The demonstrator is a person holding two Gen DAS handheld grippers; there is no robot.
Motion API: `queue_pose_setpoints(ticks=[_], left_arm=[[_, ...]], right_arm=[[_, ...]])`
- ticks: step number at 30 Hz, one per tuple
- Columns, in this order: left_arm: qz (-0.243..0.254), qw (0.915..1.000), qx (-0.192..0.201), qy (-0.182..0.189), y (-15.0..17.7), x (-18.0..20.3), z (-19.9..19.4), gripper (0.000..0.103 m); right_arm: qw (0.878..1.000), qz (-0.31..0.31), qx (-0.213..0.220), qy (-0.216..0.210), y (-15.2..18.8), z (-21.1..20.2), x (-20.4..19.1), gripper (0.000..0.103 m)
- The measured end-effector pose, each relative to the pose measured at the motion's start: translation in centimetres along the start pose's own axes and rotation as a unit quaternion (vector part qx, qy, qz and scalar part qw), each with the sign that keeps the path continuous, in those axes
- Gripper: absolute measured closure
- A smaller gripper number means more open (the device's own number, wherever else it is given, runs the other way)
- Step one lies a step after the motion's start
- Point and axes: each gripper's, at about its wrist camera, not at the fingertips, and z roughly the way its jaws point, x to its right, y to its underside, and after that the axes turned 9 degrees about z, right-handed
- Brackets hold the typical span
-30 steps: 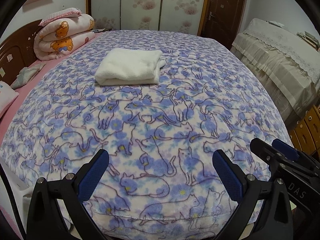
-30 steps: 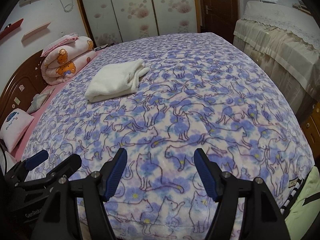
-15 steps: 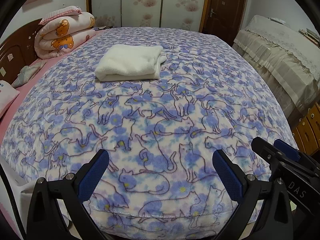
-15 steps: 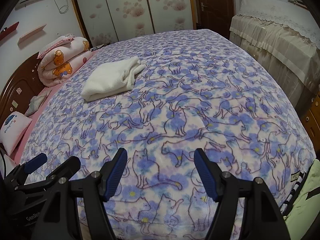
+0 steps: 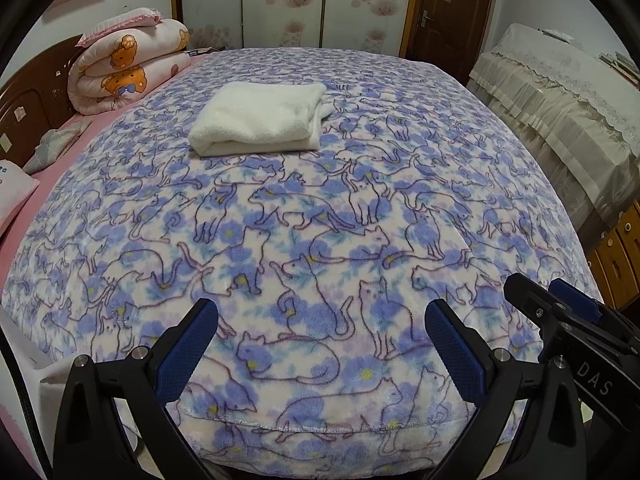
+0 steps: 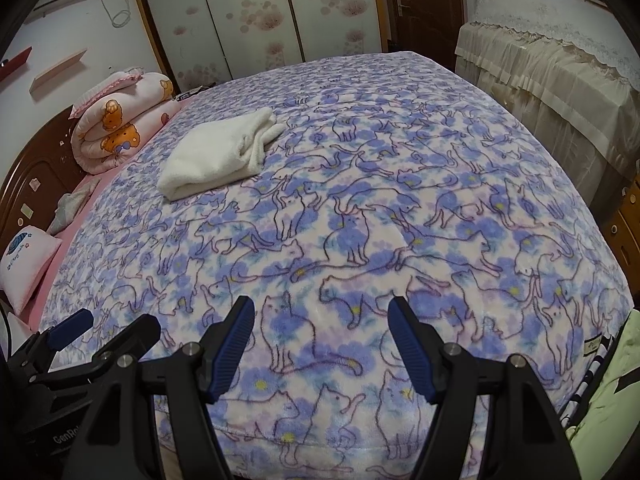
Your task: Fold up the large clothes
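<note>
Both grippers hovered over near edge of cat-print fleece blanket [image 5: 320, 208], angled down, side by side. Left gripper [image 5: 320, 334] released: blue pads [image 5: 188, 348] wide apart, only blanket visible in the gap, not touching it. Right gripper [image 6: 322, 336] also released: pads [image 6: 412, 356] spread, nothing pinched. From left wrist view, right gripper's tips seen at lower right [image 5: 560, 308]; from right wrist view, left gripper's tips at lower left [image 6: 92, 332]. Close together, not in contact. Blanket spread flat over most of the bed, hemmed near edge [image 5: 304, 428] draped just below the fingers, right edge falling off toward wooden drawers [image 5: 616, 256]. Woven label near blanket's right corner [image 6: 595, 344]. Folded white fleece garment [image 5: 260, 120] lay on blanket past mid-bed, left of centre, well apart from both grippers; looser layers bunched at its right end [image 6: 268, 132]. Wide open stretch of blanket between grippers and the garment, plus clear span to its right. Left side bounded by pink sheet strip [image 6: 84, 208], rolled bear-print quilt [image 5: 124, 64] against dark headboard [image 6: 32, 184], small pink pillow [image 6: 24, 264]. Right side: lace-covered furniture [image 6: 560, 60] close to bed, narrow gap. Far end: floral sliding wardrobe doors [image 5: 288, 4] and brown door [image 5: 452, 12]. Green cloth at lower right corner [image 6: 604, 408].
</note>
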Motion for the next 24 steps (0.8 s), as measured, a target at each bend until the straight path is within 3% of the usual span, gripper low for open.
queue_pose_setpoints(ticks=[24], left_arm=[[0.004,1.0,-0.001,0.0,0.1,-0.14,0.1,0.001]], right_arm=[[1.0,0.0,0.002,0.0,-0.04,0.17,0.55,0.033]])
